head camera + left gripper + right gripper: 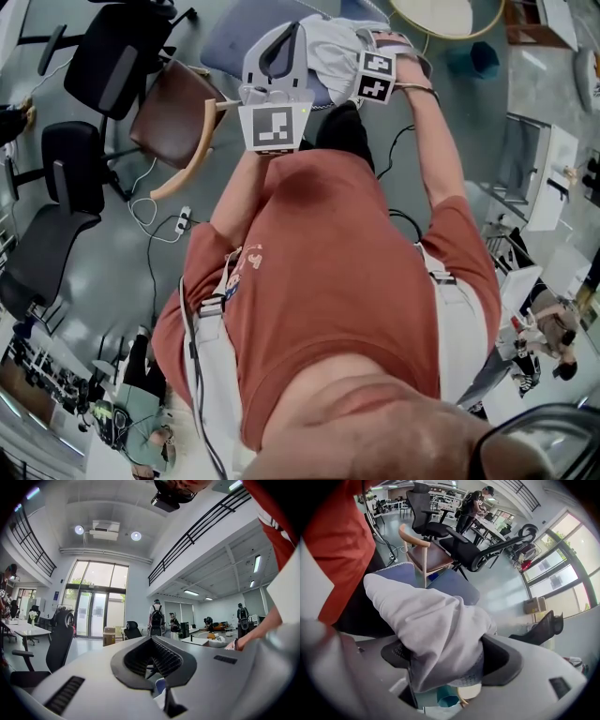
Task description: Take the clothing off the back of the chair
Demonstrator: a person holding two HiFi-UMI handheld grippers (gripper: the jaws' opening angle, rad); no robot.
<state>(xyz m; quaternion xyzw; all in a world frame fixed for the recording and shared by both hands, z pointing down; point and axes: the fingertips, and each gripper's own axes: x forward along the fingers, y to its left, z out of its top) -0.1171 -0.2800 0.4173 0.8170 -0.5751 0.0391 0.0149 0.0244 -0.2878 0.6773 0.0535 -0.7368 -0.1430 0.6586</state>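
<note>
Head view, from above: a person in a red shirt (347,262) holds both grippers out toward the far side of the scene.

Right gripper (445,660): it points steeply down, with its jaws spread wide apart. A white garment (433,620) is bunched in the gap between them and spills out over the black lining on both sides. The cloth lies between the jaws rather than being squeezed by them. In the head view, the marker cube (377,75) of this gripper sits just to the right of the garment.

Left gripper (153,641): it is held level, to the left of the right gripper. Its jaws meet at the tips and leave a loop-shaped opening behind them. Nothing is held in that opening, and only the room beyond shows through it.

Garment: it hangs at the far middle of the scene, beyond the person's body. From the right gripper it trails away to the left, in front of a blue-grey padded chair (230,37). Whether any of the cloth touches that chair cannot be told.

Surroundings: a wooden chair (173,117) with a brown seat and a curved pale back rail stands on the grey floor (103,272), left of the left gripper. Black office chairs (117,52) stand farther left. A white power strip (183,220) and its cable lie on the floor, near the wooden chair.
</note>
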